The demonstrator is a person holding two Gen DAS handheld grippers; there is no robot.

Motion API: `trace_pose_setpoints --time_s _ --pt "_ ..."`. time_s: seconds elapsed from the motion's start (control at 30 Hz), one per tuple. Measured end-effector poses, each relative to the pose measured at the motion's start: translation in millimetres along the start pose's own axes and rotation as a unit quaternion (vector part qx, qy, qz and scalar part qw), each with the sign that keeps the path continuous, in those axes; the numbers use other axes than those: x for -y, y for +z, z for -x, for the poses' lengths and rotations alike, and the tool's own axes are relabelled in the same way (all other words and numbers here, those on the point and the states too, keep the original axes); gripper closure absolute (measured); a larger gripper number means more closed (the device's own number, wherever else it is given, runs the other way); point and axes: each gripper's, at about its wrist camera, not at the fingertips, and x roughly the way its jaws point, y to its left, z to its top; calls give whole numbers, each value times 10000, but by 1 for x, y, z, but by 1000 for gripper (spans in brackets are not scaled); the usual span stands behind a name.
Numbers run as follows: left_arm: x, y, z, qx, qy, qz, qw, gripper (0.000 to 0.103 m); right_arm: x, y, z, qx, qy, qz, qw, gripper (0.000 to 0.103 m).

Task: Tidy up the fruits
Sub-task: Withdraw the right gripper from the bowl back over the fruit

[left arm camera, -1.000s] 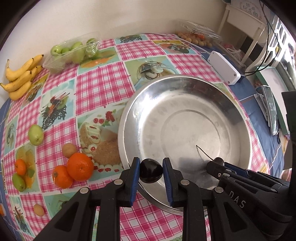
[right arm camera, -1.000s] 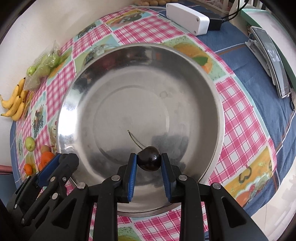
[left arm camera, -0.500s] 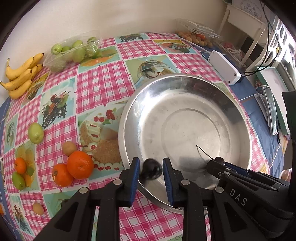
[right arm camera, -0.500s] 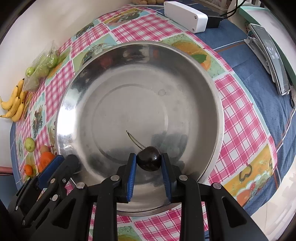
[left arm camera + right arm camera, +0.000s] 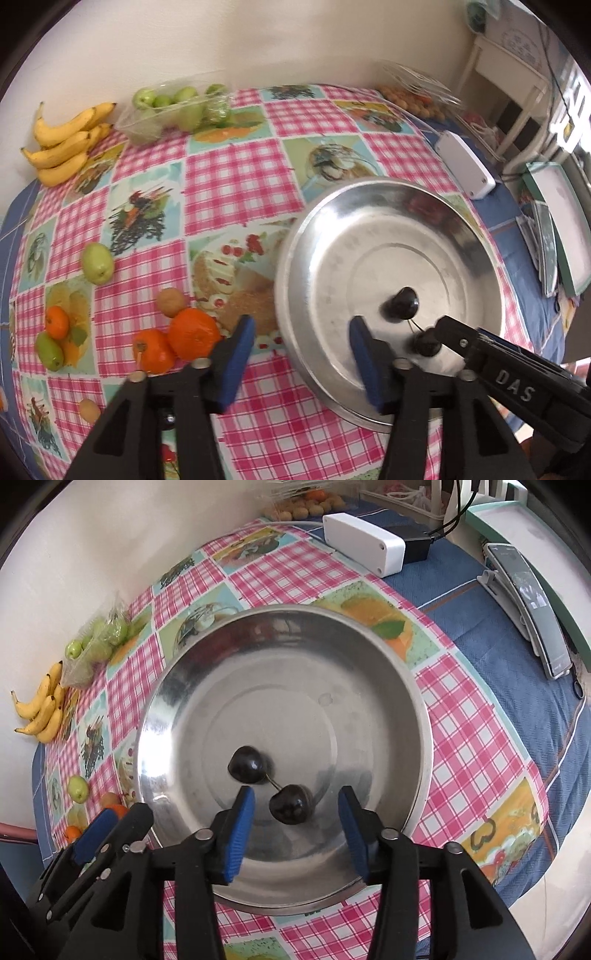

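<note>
Both claws, left claw [image 5: 301,354] and right claw [image 5: 295,825], are hanging wide apart and empty over the steel bowl [image 5: 421,716], two dark cherries [image 5: 248,764] lying just ahead of them, so the oranges [image 5: 194,334] left of the left claw probably want fetching next.

Both grippers spread wide, nothing between the pads.

Left gripper [image 5: 301,350]: blue-padded fingers [image 5: 236,360] parted wide, gap empty, pointing forward and down. Right gripper [image 5: 297,829]: jaws equally wide, blue pads [image 5: 240,834] holding nothing. The two sit close side by side: the right one's black finger tip pokes into the left wrist view at lower right, the left one's blue-tipped finger shows at lower left of the right wrist view.
</note>
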Motion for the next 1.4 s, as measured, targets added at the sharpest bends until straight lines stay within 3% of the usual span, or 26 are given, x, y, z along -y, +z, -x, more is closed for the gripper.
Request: trace_pose_setpoints --time_s 0.2,0.33,0.5,0.57,0.73,0.97,1.4 --pt "-20 2 -1 53 314 307 9990 20 0 1 1 11 -16 -23 10000 39" --pt "-36 2 -4 72 451 580 9973 0 -4 2 0 -24 19 69 10000 32" --pt "-49 1 -9 93 603 705 9956 0 -9 5 -4 -26 29 174 9998 24" --pt "-53 1 -10 100 687 732 9949 0 -10 5 -5 -25 17 185 9998 14" --pt "-64 0 -14 82 793 842 9933 0 -9 4 -5 -20 7 229 9997 6" --pt "-75 -1 -16 132 932 903 9915 0 -15 3 -5 89 -46 508 9987 5" --pt "-95 -2 -9 258 770 1178 9897 0 -27 -1 -7 184 117 761 9969 5"
